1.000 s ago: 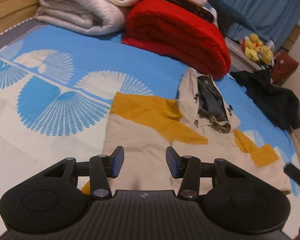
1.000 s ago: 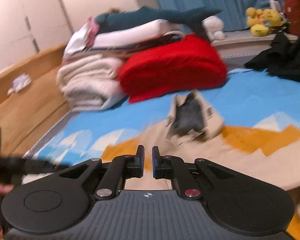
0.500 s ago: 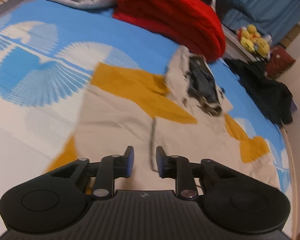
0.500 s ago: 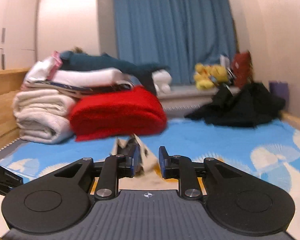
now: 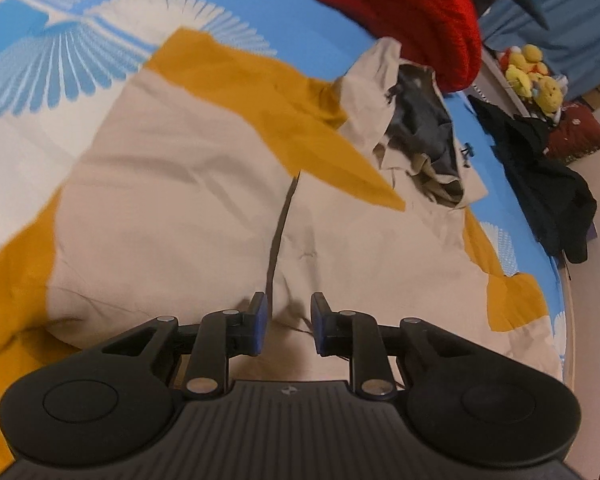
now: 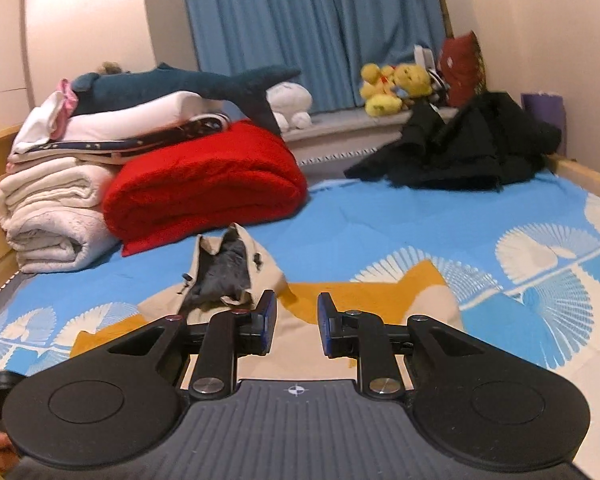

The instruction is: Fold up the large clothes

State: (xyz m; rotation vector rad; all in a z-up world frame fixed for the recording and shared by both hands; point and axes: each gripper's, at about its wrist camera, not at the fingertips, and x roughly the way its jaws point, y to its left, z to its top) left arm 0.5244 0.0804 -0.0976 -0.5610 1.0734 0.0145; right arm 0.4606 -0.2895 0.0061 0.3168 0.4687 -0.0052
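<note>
jacket (image 5: 172, 200) lying spread on bed (image 5: 40, 92), hood toward red blanket (image 5: 400, 12). left gripper (image 5: 287, 330) hovering over zipper, jaws spread, empty. right gripper (image 6: 297, 322) likewise. likely approaching hem; next needing pinch, then fold toward hood.

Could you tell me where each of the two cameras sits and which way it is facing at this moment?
Left wrist: sits on the left gripper, tilted down at the beige-and-mustard jacket; its own open fingers show.
Right wrist: sits on the right gripper, low and level, looking across the bed toward the blue curtain; open fingers show.
Shared: the jacket, red blanket, black clothes, yellow plush toys.
</note>
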